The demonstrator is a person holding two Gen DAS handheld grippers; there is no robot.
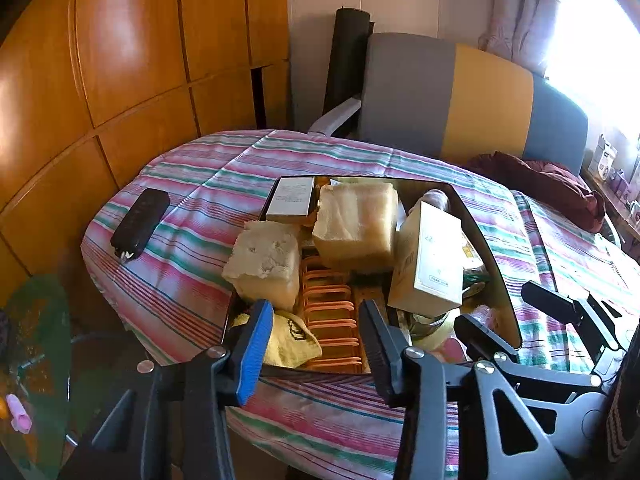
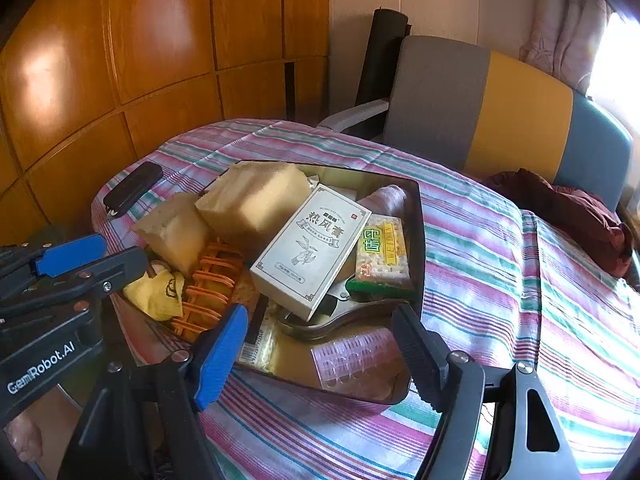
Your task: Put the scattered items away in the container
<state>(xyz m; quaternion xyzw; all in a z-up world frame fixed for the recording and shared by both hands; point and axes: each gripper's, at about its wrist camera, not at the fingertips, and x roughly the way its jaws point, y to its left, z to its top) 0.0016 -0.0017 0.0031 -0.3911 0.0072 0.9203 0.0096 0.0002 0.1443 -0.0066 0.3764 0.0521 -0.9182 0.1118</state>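
Left gripper, right gripper: fingers wide, empty. Black case outside tray: likely rigid, light; grip across narrow sides.

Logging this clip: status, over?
Left gripper and right gripper open, empty, over tray. Tray full. Black case on cloth outside tray. Path clear.

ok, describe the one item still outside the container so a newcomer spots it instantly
Start at the striped tablecloth and find the dark tray piled with boxes and sponges. Look to the tray's left, near the table edge by the wooden wall: the black oblong case lies flat, alone on the cloth, the only dark item outside the tray.
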